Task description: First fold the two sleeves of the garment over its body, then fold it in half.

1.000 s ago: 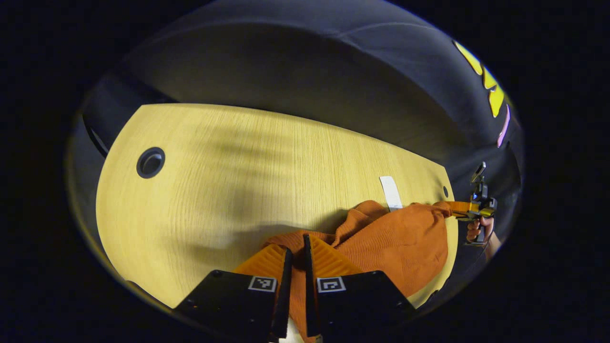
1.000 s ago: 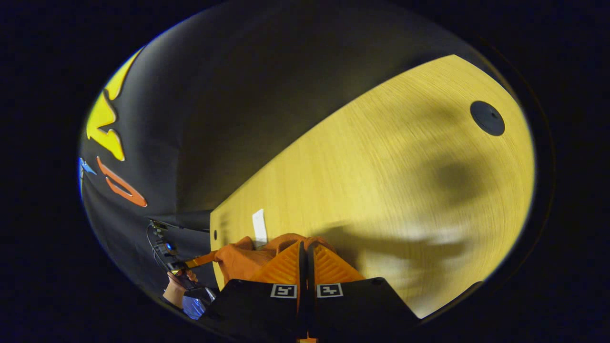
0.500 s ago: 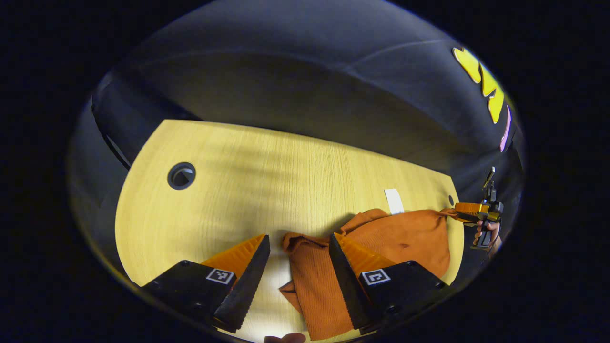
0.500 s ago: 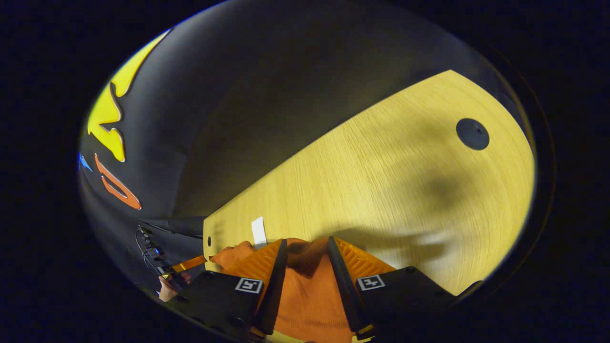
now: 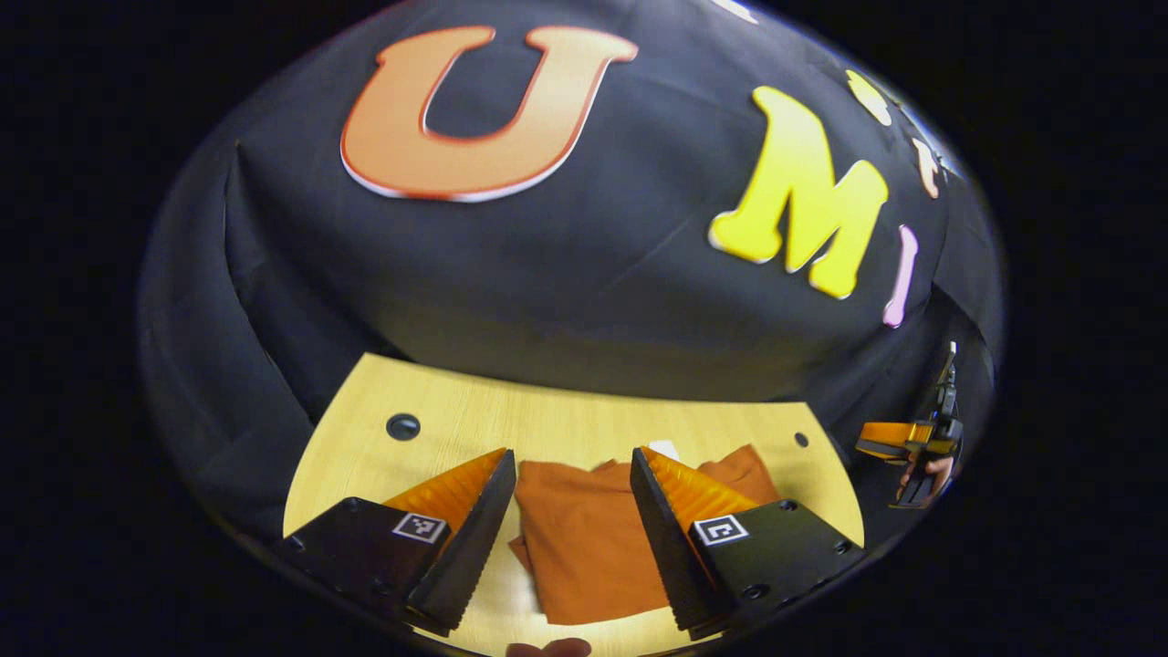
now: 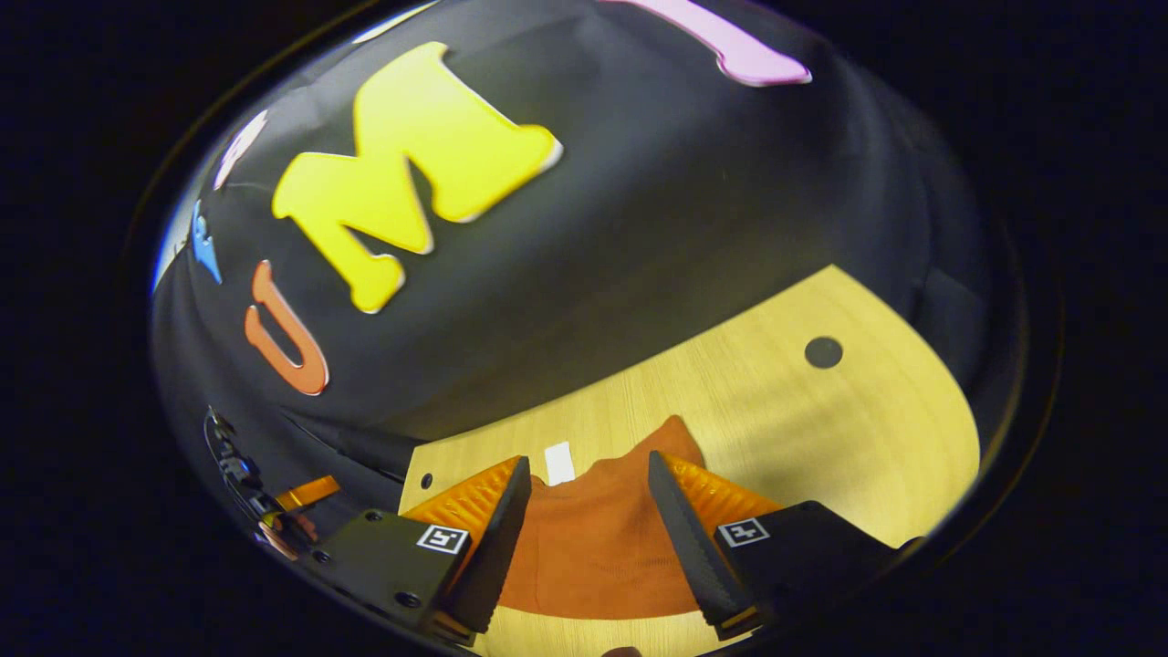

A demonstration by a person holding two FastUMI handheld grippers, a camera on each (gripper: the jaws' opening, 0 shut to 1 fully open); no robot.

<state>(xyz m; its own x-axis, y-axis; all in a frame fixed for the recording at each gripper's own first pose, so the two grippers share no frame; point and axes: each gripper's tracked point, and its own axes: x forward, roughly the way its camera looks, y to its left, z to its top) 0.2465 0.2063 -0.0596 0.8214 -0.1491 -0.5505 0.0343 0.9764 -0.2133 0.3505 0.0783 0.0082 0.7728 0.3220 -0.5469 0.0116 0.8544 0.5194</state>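
Observation:
The orange garment (image 5: 584, 538) lies folded in a compact rectangle on the wooden table (image 5: 547, 422). My left gripper (image 5: 571, 453) hovers above it, open, with nothing between its fingers. In the right gripper view the same garment (image 6: 593, 547) lies flat below my right gripper (image 6: 588, 458), which is also open and holds nothing. In the left gripper view the right gripper (image 5: 908, 441) shows off the table's right edge, held by a hand. In the right gripper view the left gripper (image 6: 290, 498) appears at the far left.
A white strip (image 6: 557, 463) lies on the table just behind the garment. A round dark hole (image 6: 823, 352) sits in the tabletop (image 6: 849, 438) to the right, another hole (image 5: 402, 426) to the left. The black booth wall rises behind the table.
Both grippers let go of the garment, opening one after the other, then rose and drew back. The garment dropped flat into a folded rectangle.

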